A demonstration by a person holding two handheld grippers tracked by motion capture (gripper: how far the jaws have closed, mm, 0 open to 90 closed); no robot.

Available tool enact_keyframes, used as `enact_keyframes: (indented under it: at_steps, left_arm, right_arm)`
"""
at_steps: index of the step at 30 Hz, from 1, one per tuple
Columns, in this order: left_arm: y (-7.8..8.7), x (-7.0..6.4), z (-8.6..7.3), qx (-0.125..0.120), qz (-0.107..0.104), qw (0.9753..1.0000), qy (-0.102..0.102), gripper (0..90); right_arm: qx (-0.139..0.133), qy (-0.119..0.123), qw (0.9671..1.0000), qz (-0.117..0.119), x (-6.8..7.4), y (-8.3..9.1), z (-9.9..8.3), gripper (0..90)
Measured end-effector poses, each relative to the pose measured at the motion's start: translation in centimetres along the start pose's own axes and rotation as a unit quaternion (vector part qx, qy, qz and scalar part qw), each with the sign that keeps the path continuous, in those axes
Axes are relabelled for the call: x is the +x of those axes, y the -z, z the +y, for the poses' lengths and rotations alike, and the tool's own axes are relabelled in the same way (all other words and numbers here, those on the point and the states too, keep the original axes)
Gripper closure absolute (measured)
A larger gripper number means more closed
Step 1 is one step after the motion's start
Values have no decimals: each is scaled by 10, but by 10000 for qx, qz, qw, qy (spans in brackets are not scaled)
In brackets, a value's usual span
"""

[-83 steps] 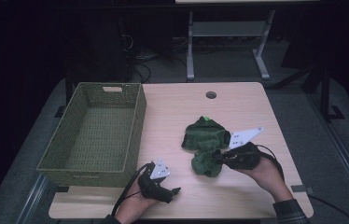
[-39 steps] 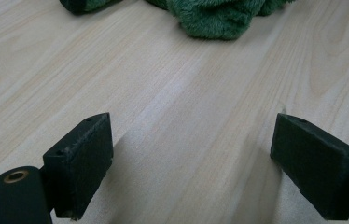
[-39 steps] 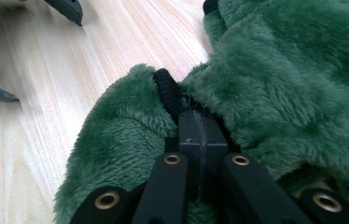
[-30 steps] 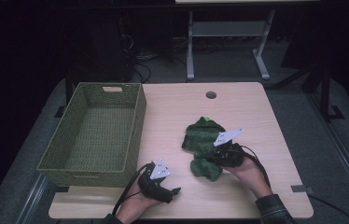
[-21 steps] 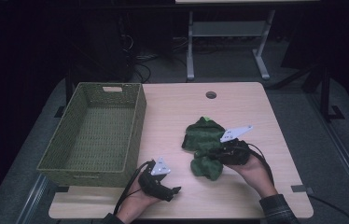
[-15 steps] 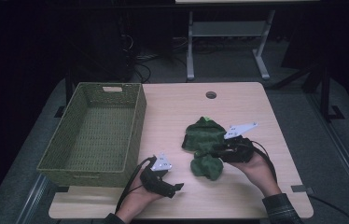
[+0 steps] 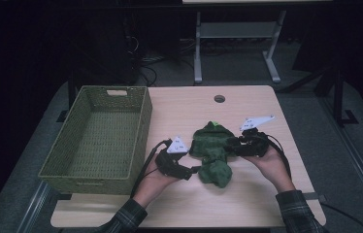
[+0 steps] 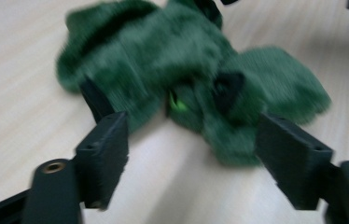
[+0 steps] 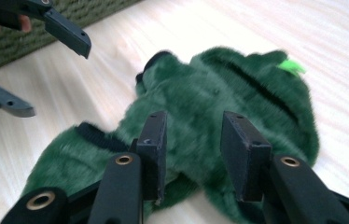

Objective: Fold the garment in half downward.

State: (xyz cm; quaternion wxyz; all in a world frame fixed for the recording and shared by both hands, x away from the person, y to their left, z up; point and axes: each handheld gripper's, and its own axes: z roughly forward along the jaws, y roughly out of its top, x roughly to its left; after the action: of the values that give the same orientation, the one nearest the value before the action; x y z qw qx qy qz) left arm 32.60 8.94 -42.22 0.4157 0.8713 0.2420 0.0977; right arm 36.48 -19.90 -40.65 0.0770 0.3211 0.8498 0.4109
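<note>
Both claws sit spread apart: left claw (image 7: pixel 195 170) just beside the green plush toy (image 7: pixel 212 151), right claw (image 7: pixel 235 147) with its jaws astride the toy's fur. Woven basket (image 7: pixel 53 167) on the desk (image 7: pixel 247 109) holds nothing. Furry, dark green, the toy lies crumpled between the claws.

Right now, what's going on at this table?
A person holds a gripper in each hand and works on a green fuzzy garment lying on the wooden table. The right gripper has its jaws partly closed around a fold of the fabric. The left gripper is open, jaws either side of the garment's near edge, gripping nothing. A woven basket sits empty at the left.
</note>
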Motion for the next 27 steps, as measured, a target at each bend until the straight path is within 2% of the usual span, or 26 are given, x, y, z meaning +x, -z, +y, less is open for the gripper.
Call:
enact_keyframes:
  at_steps: [3, 6, 8, 11, 13, 15, 16, 19, 24, 27]
  left_arm:
    - [-2, 8, 12, -83, 34, 10000, -11, 307]
    - [-6, 16, 24, -163, 22, 9999, 12, 361]
    - [-9, 23, 32, -139, 95, 9999, -41, 390]
    - [-14, 32, 44, -175, 164, 9997, -28, 423]
    - [-18, 39, 51, -147, 259, 9995, -63, 439]
    - [-26, 48, 57, -129, 263, 9996, 21, 456]
    - [-28, 51, 58, -78, 287, 9996, 26, 461]
    - [-40, 64, 60, 47, 321, 9994, 93, 479]
    - [-58, 78, 56, 241, 370, 9989, 147, 478]
    - [-69, 85, 51, 368, 394, 9984, 194, 478]
  right_arm:
    - [73, -52, 10000, -37, -5, -1, 4, 596]
    - [10, -5, 10000, -53, -13, -2, 7, 591]
    - [73, -26, 9999, -97, -18, -3, 11, 588]
    - [11, -34, 9999, -124, -24, -5, 15, 591]
    - [108, -65, 9998, -160, -28, -8, 18, 589]
    - [112, -50, 9997, -215, -34, -12, 21, 590]
    - [20, -109, 9997, -213, -38, -13, 22, 591]
    - [172, -232, 9991, -323, -49, -20, 22, 590]
    - [244, -423, 9982, -338, -66, -29, 19, 589]
    - [375, -589, 9971, -302, -75, -36, 11, 576]
